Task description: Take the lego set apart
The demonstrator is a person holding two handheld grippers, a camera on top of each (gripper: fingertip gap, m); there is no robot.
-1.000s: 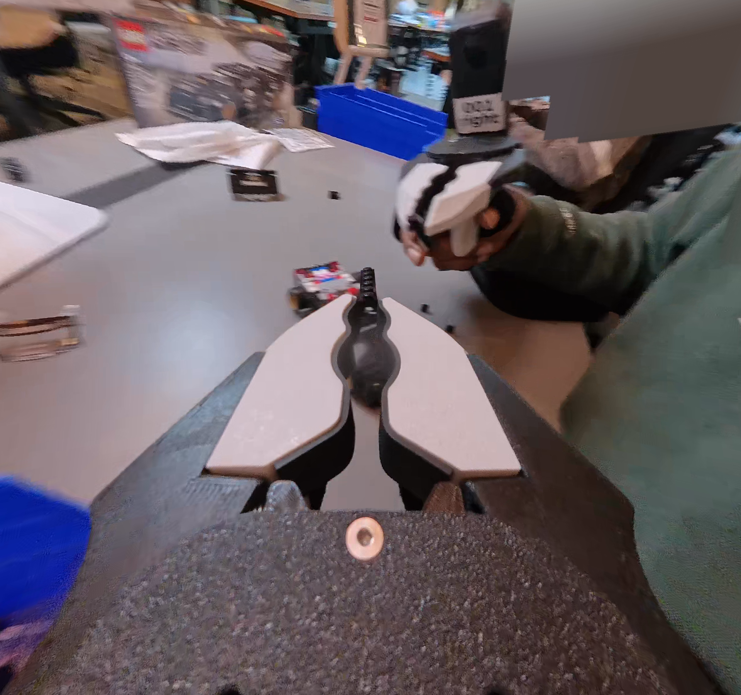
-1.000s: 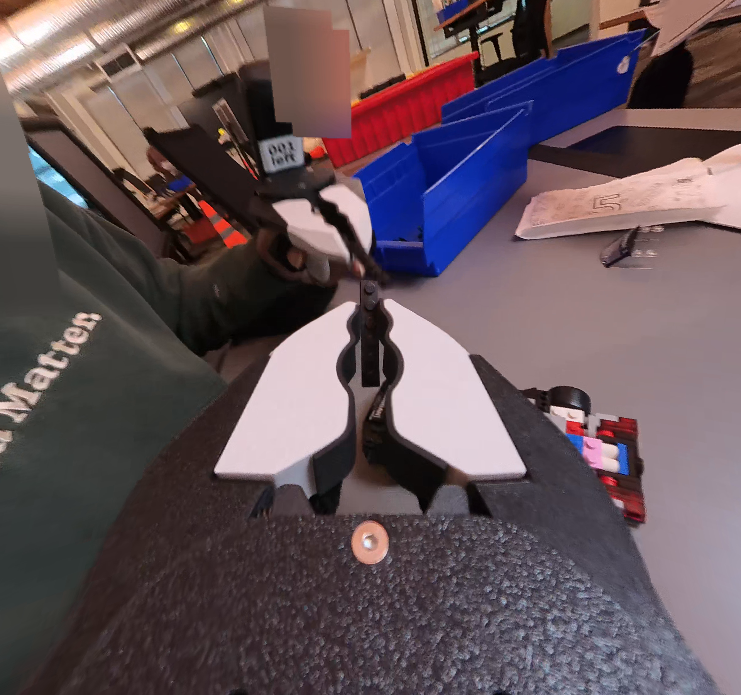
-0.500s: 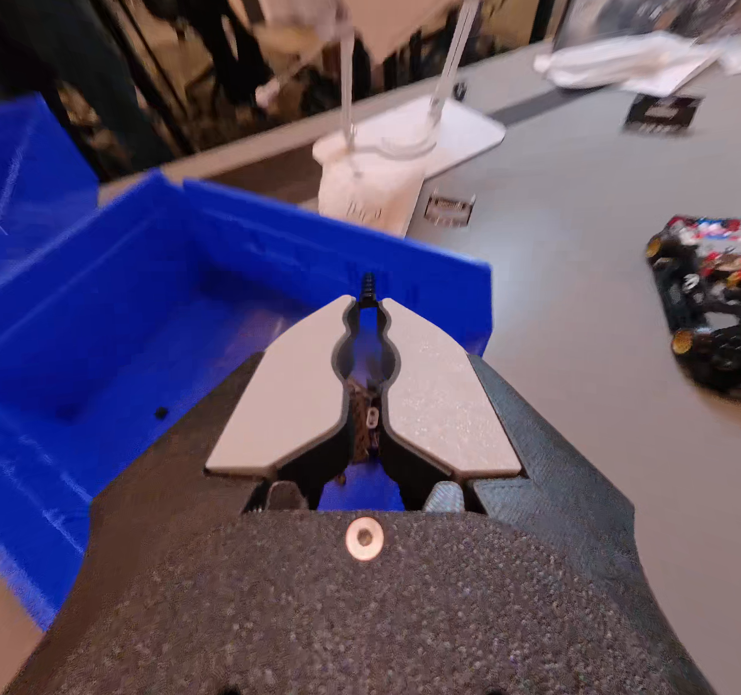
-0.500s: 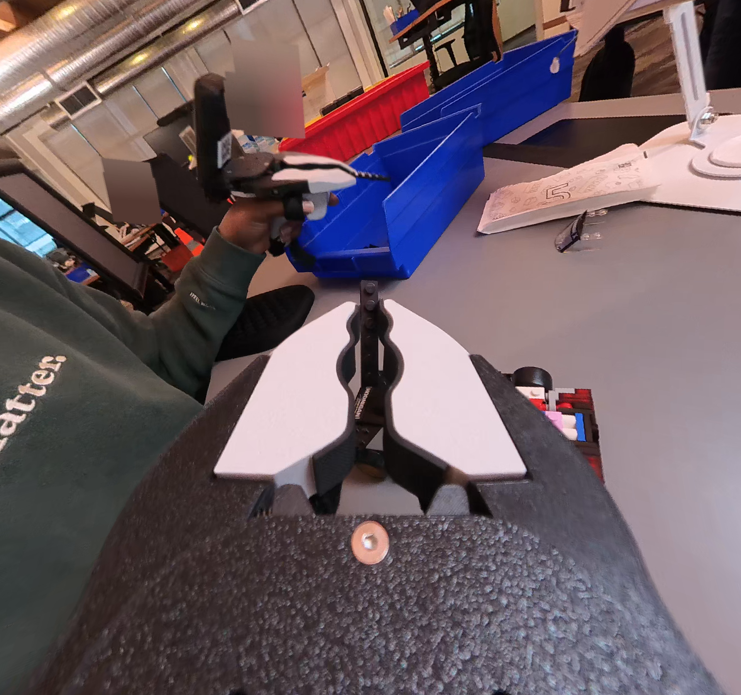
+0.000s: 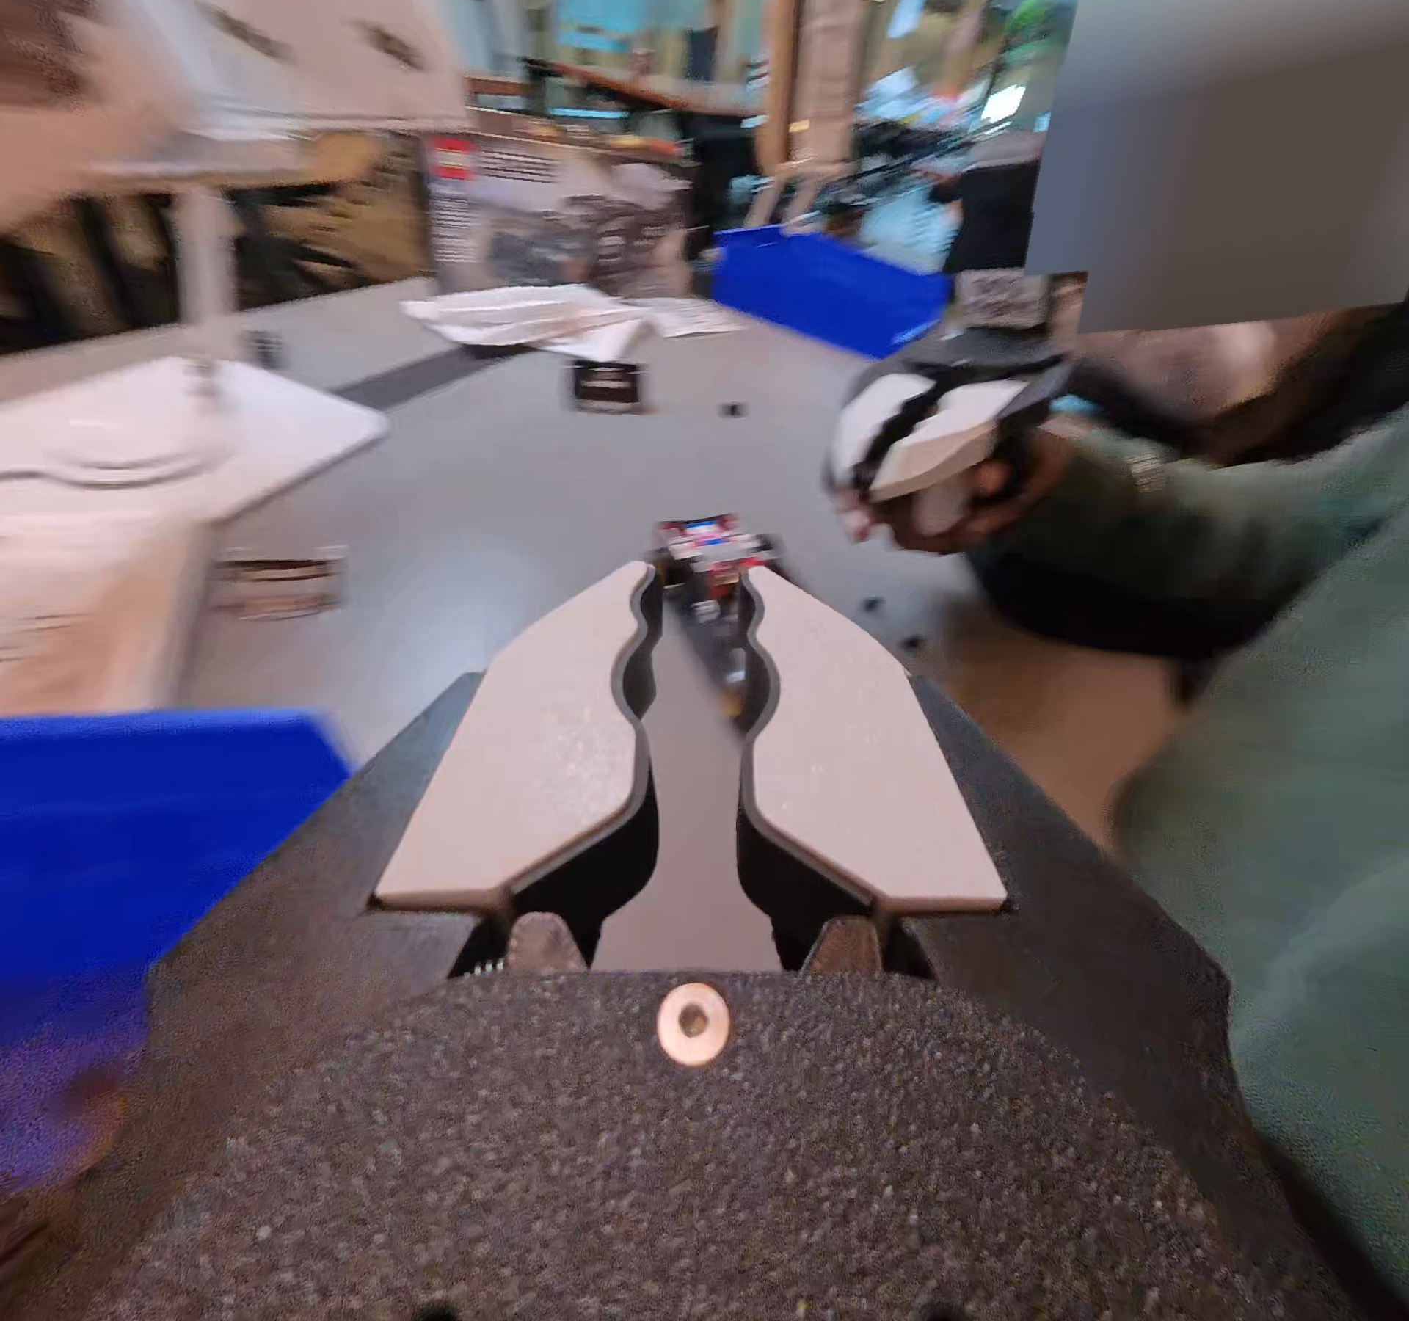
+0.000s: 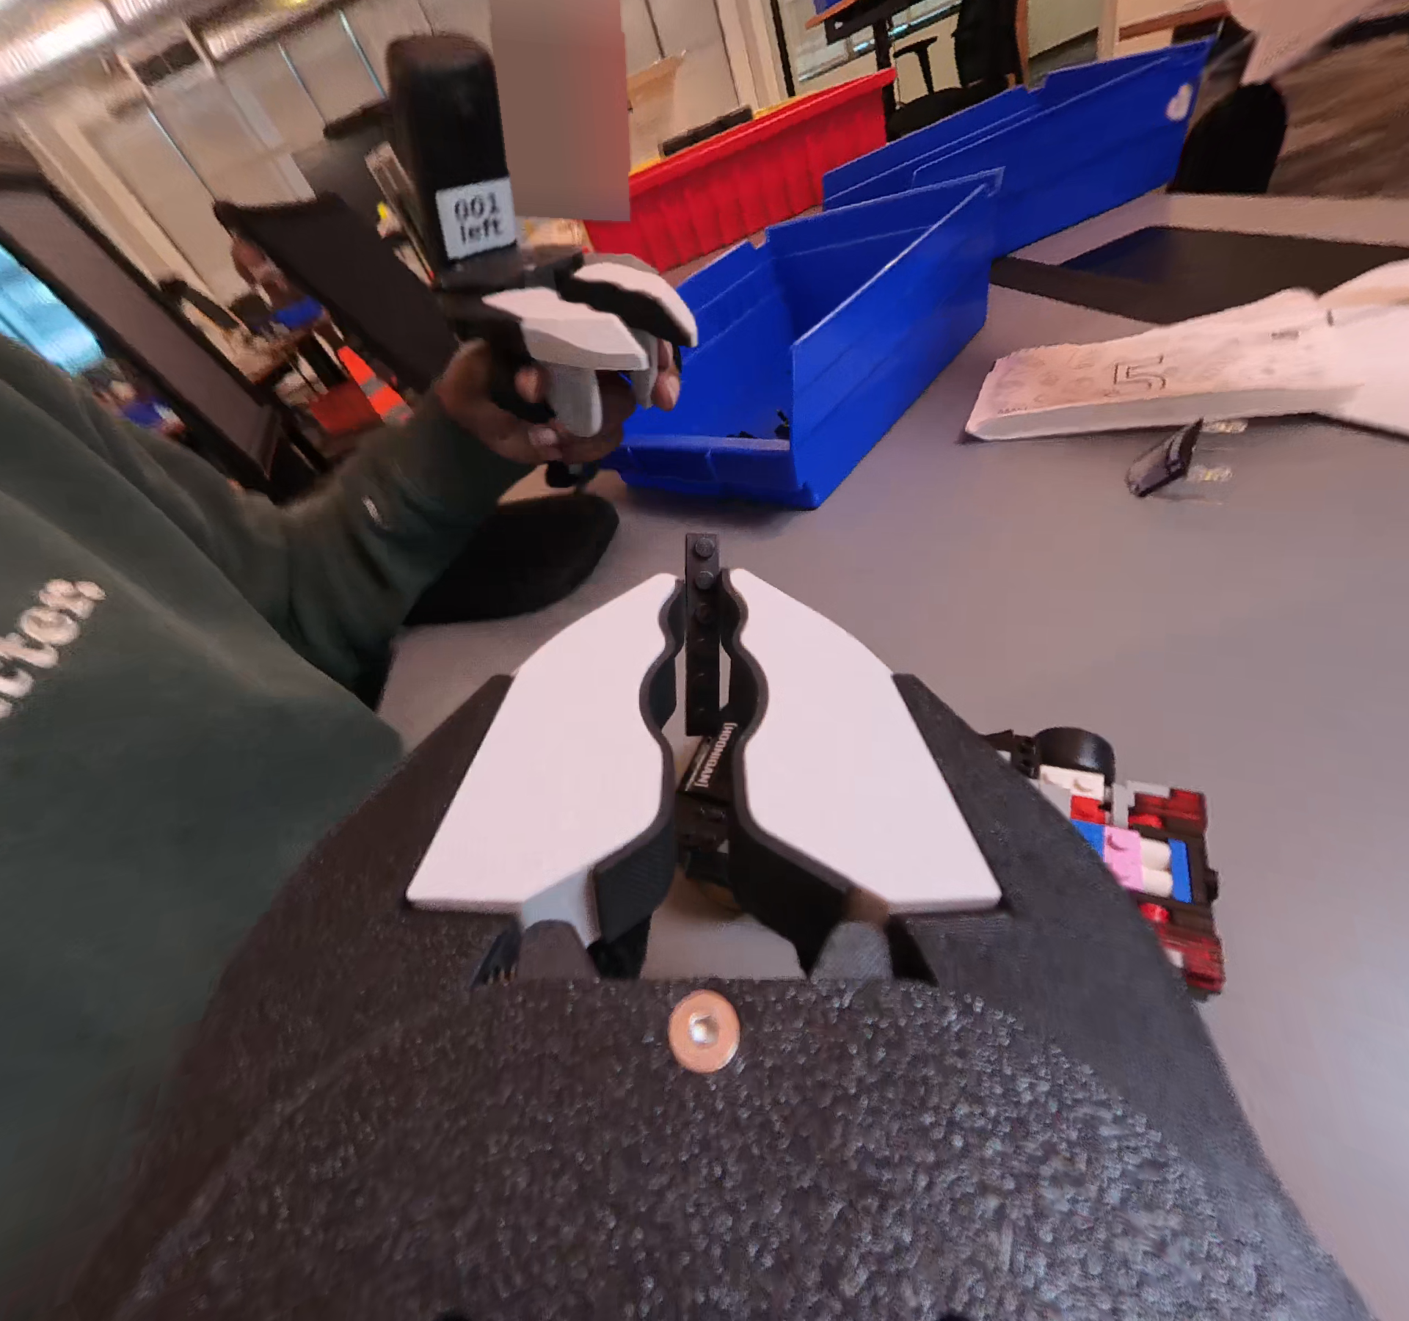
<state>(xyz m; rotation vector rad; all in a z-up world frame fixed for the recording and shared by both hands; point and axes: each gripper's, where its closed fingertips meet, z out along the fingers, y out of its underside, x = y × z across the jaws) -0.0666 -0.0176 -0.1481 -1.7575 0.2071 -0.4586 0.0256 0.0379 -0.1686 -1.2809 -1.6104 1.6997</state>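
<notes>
Swung back from the blue bin (image 6: 877, 339), left tongs (image 5: 694, 598) stand apart, empty; right tongs (image 6: 705, 583) clamp a black studded strip (image 6: 701, 621), long axis forward, lego car (image 5: 713, 545) straight ahead.

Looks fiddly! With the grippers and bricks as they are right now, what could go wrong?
The right gripper pinches a thin black lego strip edge-on; it might twist or slip out. The left gripper is open and empty, and its view is blurred from fast motion, so it could knock the lego car lying on the table. Tiny loose black pieces near the sleeve might get swept away.
</notes>
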